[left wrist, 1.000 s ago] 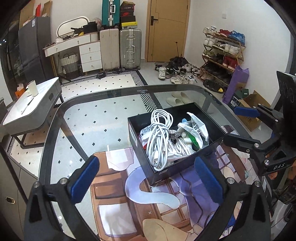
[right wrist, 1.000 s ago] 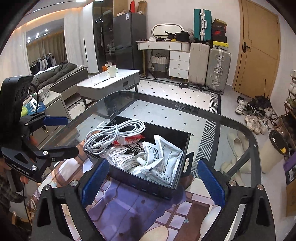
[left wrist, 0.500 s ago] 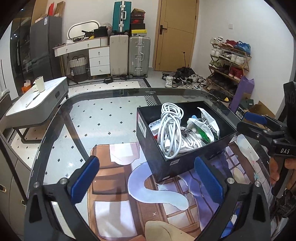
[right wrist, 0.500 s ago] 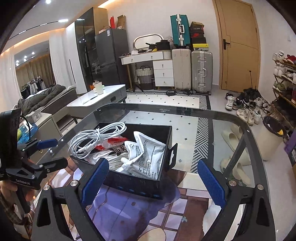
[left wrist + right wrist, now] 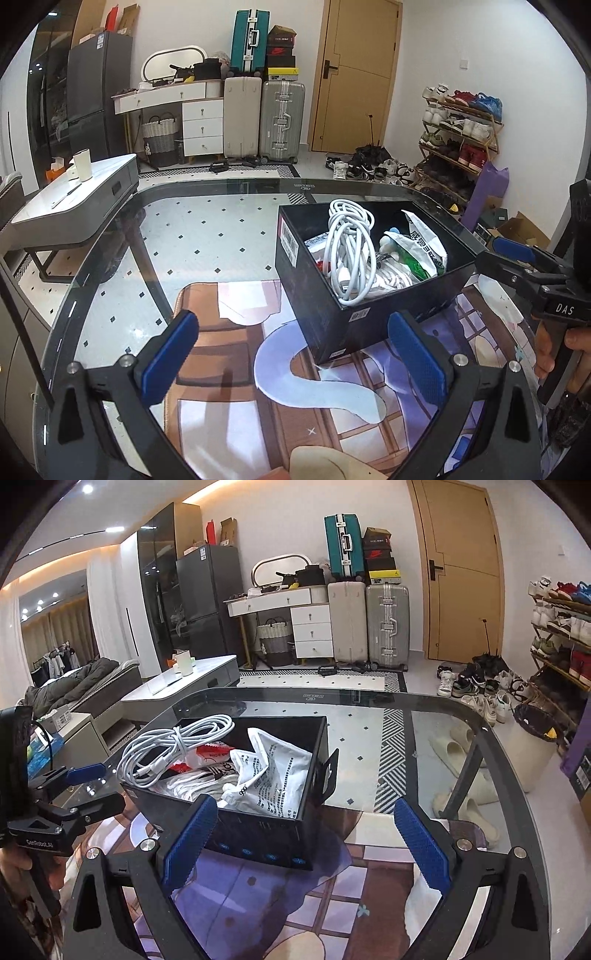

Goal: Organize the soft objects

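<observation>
A black box (image 5: 317,306) stands on the glass table (image 5: 207,229). It holds a coiled white cable (image 5: 349,247), a white printed pouch (image 5: 424,247) and other soft packets. The box (image 5: 258,834), cable (image 5: 170,746) and pouch (image 5: 273,775) also show in the right wrist view. My left gripper (image 5: 291,358) is open and empty, held near the box's front left corner. My right gripper (image 5: 306,845) is open and empty, just in front of the box's near wall. The right gripper (image 5: 509,258) shows in the left view, the left gripper (image 5: 92,786) in the right view.
A printed mat (image 5: 229,354) lies under the box on the table. A low white table (image 5: 74,199) stands to the left. Suitcases (image 5: 280,118), a dresser, a door and a shoe rack (image 5: 461,140) line the far walls. Slippers (image 5: 458,746) lie under the glass.
Both grippers have pulled back and risen from the box and tilted up toward the room. Both stay open and empty. The box and its contents have not moved.
</observation>
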`<state>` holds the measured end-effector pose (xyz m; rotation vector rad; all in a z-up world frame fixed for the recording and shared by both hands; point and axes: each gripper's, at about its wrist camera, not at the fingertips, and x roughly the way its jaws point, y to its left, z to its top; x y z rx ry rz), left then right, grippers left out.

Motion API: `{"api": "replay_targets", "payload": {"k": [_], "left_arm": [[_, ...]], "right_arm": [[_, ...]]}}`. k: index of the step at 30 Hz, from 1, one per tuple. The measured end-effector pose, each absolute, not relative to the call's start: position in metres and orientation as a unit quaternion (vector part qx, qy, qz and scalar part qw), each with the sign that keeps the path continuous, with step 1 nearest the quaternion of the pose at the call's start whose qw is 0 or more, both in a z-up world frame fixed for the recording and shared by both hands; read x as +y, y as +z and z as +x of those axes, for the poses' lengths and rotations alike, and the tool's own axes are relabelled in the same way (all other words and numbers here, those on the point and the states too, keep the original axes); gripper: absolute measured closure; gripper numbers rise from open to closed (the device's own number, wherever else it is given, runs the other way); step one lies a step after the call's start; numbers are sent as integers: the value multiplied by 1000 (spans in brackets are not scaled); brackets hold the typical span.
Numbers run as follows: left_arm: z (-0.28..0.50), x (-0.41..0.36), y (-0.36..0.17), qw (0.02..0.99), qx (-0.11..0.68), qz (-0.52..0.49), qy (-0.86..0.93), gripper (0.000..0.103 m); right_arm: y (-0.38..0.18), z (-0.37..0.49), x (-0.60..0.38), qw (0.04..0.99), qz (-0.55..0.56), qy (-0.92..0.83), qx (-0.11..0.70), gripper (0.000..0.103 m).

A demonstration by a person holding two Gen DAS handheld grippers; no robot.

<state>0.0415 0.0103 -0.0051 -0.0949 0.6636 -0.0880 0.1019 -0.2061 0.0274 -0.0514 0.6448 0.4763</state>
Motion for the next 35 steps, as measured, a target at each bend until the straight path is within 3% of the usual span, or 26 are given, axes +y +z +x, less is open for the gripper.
{"api": "replay_targets", "payload": {"k": [35], "left_arm": [[38, 6, -12, 950, 309, -36, -29, 0]], "right_arm": [[22, 100, -213, 929, -20, 218, 300, 4]]}}
